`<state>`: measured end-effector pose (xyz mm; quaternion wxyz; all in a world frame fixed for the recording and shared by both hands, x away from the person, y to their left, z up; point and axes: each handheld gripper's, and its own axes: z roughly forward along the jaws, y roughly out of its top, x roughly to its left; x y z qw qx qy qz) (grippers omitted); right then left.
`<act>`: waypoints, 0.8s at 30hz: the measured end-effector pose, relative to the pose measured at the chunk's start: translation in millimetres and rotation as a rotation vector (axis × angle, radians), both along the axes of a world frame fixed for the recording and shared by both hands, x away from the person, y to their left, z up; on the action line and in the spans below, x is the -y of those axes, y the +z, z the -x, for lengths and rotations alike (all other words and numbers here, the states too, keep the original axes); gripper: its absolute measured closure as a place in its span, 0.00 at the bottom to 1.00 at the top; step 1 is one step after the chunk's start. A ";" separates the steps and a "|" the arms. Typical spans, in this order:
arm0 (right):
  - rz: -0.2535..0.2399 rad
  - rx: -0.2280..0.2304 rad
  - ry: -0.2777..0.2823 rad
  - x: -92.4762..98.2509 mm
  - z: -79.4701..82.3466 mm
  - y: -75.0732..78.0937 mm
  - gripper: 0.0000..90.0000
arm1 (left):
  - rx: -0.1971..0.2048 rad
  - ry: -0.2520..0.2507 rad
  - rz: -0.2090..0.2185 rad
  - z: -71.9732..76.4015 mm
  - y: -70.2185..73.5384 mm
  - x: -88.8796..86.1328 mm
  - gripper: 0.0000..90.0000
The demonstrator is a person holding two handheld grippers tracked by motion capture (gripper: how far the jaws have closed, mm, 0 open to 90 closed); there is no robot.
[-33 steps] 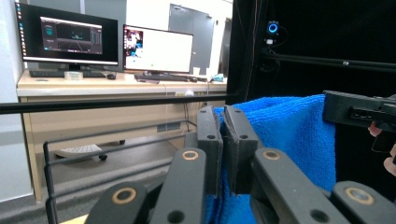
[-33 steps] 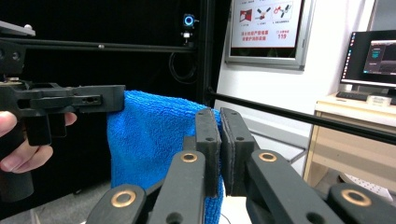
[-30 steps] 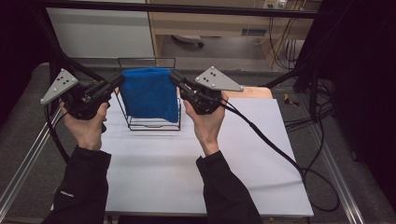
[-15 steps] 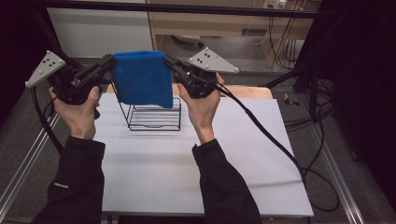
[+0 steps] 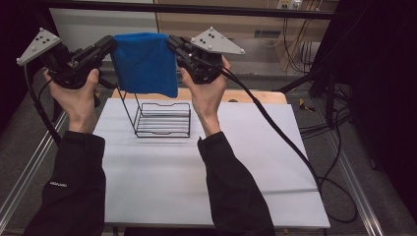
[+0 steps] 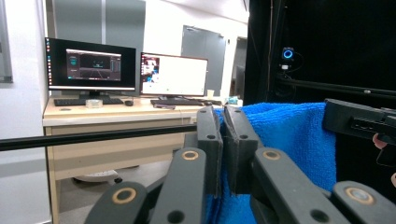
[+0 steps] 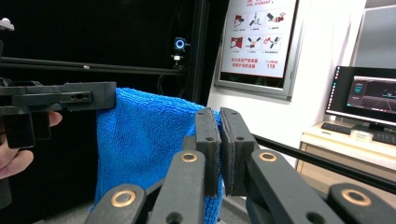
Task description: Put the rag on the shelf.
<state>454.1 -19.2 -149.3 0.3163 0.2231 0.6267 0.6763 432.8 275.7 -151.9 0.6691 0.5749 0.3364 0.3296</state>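
Both tongs clamped on top corners of blue towel (image 5: 145, 63): left tongs (image 5: 109, 45), right tongs (image 5: 173, 43). Raised together since a second ago, towel now hanging spread, fully clear of wire rack (image 5: 162, 119) on white surface (image 5: 206, 177) below. Looks like lift-off done; probably ready to carry away or lay flat.

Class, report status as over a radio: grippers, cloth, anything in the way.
Left gripper and right gripper shut on blue cloth's top corners. Blue cloth hanging above the wire rack, apart from it. Nothing between them.
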 end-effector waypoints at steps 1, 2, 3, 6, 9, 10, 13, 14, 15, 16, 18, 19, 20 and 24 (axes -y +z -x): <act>-0.001 0.002 -0.001 -0.9 -2.9 1.3 0.97 | -0.002 0.001 0.004 -2.7 0.5 -1.1 0.95; -0.002 0.000 -0.003 -1.9 -5.5 2.6 0.97 | -0.006 0.002 0.005 -5.5 0.8 -2.3 0.95; -0.009 0.000 -0.003 -3.1 -8.2 3.6 0.97 | -0.010 0.003 0.011 -8.2 0.9 -3.3 0.95; -0.011 -0.006 -0.003 -7.0 -16.0 5.6 0.97 | -0.018 0.011 0.014 -16.3 1.0 -6.1 0.95; 0.013 -0.014 -0.017 -11.7 -25.1 6.4 0.97 | -0.031 0.015 0.021 -25.8 1.9 -8.5 0.95; 0.016 -0.015 -0.021 -12.6 -27.9 6.6 0.97 | -0.033 0.018 0.018 -28.6 2.5 -9.2 0.95; 0.027 -0.015 -0.028 -15.3 -36.1 8.2 0.97 | -0.029 0.030 0.006 -36.7 3.8 -10.3 0.95; 0.031 -0.015 -0.030 -16.0 -39.3 8.7 0.97 | -0.031 0.033 0.003 -39.9 3.9 -10.5 0.95; 0.029 -0.019 -0.031 -16.9 -42.4 9.3 0.97 | -0.035 0.037 -0.001 -43.5 3.9 -10.4 0.95; 0.032 -0.020 -0.033 -17.9 -45.6 9.8 0.97 | -0.040 0.040 -0.001 -47.2 3.6 -10.3 0.95; 0.041 -0.018 -0.036 -20.6 -51.4 10.2 0.97 | -0.045 0.037 0.004 -54.4 1.9 -10.6 0.95; 0.049 -0.020 -0.038 -21.9 -54.3 10.0 0.97 | -0.045 0.036 0.003 -57.8 0.7 -10.6 0.95; 0.057 -0.016 -0.043 -23.0 -57.5 9.2 0.97 | -0.051 0.034 0.008 -61.0 -0.7 -10.7 0.95; 0.082 -0.033 -0.055 -25.0 -70.4 2.5 0.97 | -0.068 0.044 -0.011 -70.5 -6.9 -10.5 0.95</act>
